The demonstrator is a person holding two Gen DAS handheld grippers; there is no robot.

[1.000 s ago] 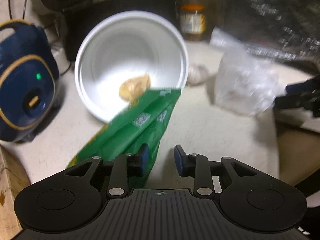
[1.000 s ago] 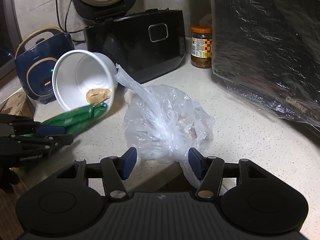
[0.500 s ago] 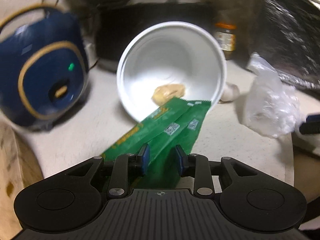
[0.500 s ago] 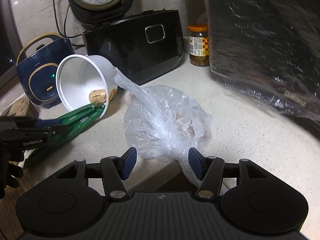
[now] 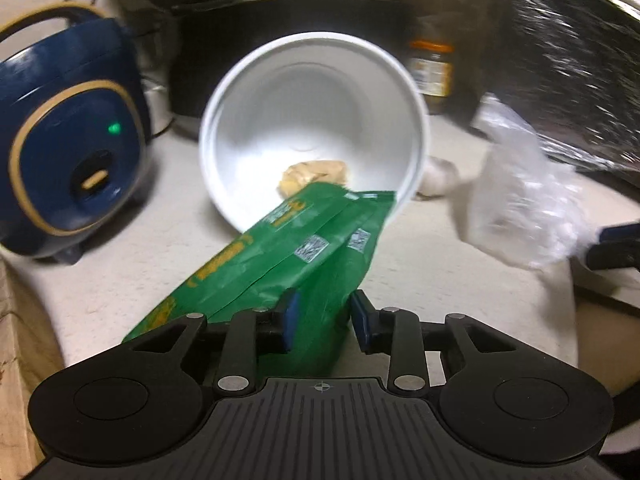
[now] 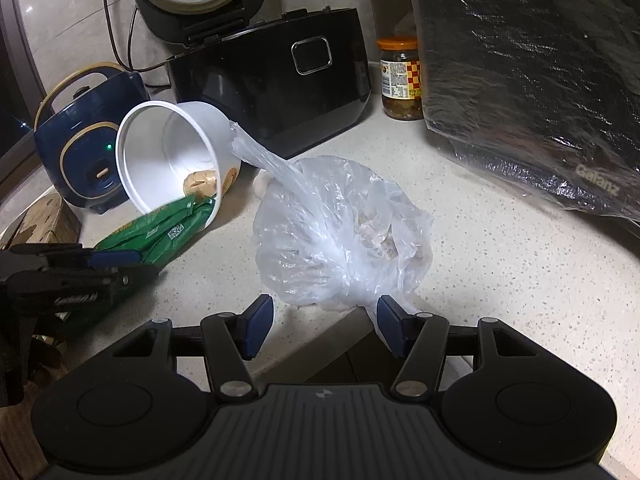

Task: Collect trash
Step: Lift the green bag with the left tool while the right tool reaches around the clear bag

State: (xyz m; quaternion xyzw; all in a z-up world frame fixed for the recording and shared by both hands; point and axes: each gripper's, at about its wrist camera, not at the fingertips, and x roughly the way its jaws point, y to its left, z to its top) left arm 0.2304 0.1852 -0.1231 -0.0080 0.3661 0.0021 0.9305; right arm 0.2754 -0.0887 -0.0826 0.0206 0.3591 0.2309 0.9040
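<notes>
On a speckled stone counter [image 6: 500,240], the left gripper [image 5: 324,316] has its jaws opening around a glossy green foil wrapper [image 5: 288,256], whose far end lies inside a smooth white tub [image 5: 312,92] tipped on its side. The right gripper [image 6: 326,326] hovers with jaws apart just before a crinkled clear plastic bag [image 6: 340,236].

Clear plastic bag [image 6: 344,236] sits on the counter [image 6: 500,264] before open right tongs [image 6: 324,324].
</notes>
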